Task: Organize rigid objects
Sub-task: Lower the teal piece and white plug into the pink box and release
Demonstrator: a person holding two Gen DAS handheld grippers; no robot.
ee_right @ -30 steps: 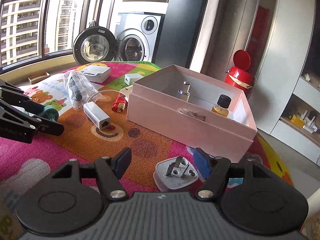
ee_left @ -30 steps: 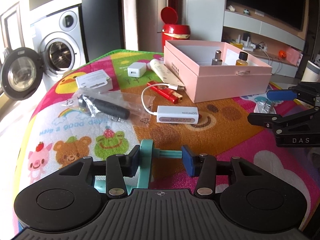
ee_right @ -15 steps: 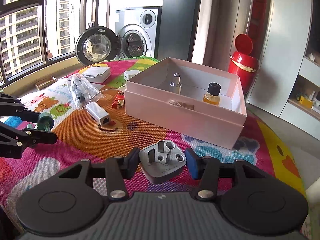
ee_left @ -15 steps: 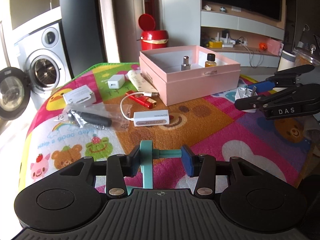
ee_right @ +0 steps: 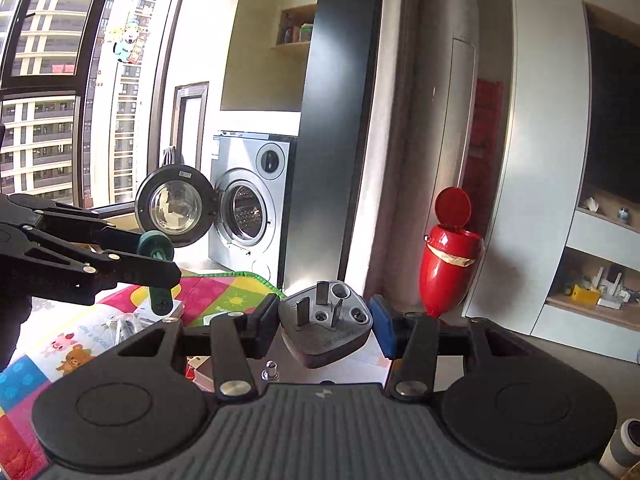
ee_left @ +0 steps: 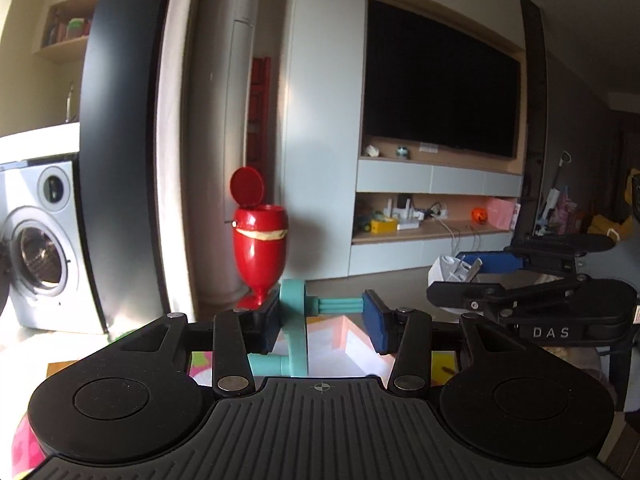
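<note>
My left gripper [ee_left: 320,320] is shut on a teal plastic part [ee_left: 296,332], a disc with a short rod, held high over the pink box [ee_left: 344,344], whose inside shows just below the fingers. My right gripper [ee_right: 324,326] is shut on a grey three-pin plug adapter [ee_right: 324,332], prongs facing out, also raised above the box; a small silver bottle cap [ee_right: 271,370] peeks up under it. Each gripper shows in the other's view: the right gripper [ee_left: 456,280] with the plug, the left gripper [ee_right: 160,264] with the teal part.
The colourful cartoon play mat [ee_right: 224,300] lies below with a plastic bag [ee_right: 120,324] and small white items on it. Beyond stand a red pedal bin [ee_left: 260,240], a washing machine [ee_right: 248,216] with its door open, and a TV wall unit [ee_left: 440,100].
Both grippers have lifted and tilted up with their objects and moved over the pink box. The mat and loose items have dropped out of the left wrist view.
</note>
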